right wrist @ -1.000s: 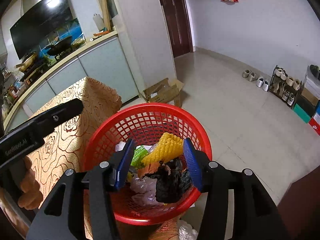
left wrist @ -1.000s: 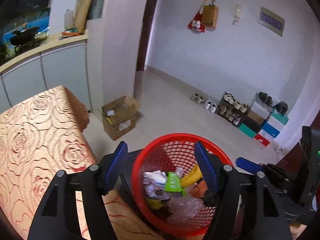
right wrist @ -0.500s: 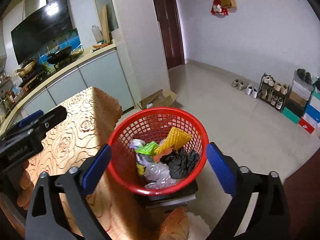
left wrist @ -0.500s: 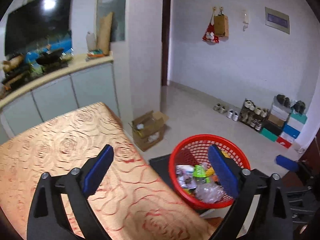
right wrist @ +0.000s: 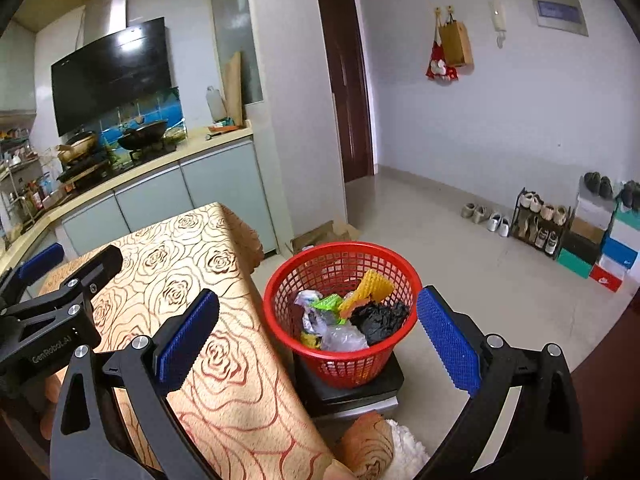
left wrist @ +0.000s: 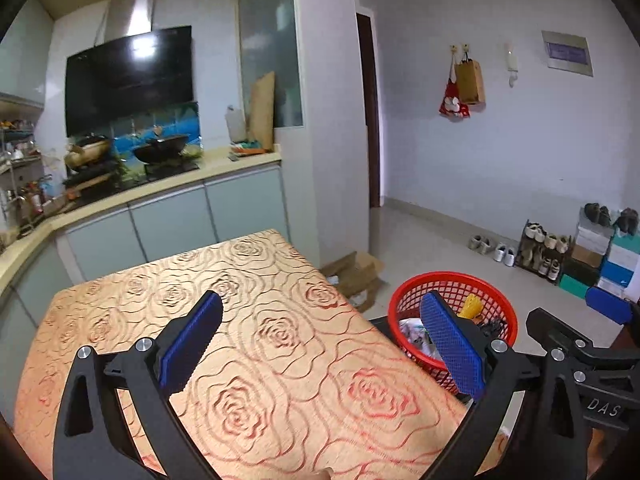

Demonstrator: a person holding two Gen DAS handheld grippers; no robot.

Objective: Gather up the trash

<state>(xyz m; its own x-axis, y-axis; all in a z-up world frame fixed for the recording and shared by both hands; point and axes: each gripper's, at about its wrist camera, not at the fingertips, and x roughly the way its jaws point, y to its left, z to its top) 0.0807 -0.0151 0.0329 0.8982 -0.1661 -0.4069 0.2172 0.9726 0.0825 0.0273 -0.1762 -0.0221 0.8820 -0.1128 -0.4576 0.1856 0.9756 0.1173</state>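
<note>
A red mesh basket stands on a black stool beside the table. It holds a yellow textured piece, a black crumpled bag, a green wrapper and clear plastic. The basket also shows in the left wrist view. My right gripper is open and empty, above and short of the basket. My left gripper is open and empty over the table, left of the basket.
The table has an orange rose-patterned cloth. A cardboard box lies on the floor behind the basket. A shoe rack and shoe boxes line the right wall. A kitchen counter runs behind the table.
Both grippers have pulled back and up from the basket. The right gripper opened and the yellow and black trash now lies in the basket. The left gripper swung left over the table.
</note>
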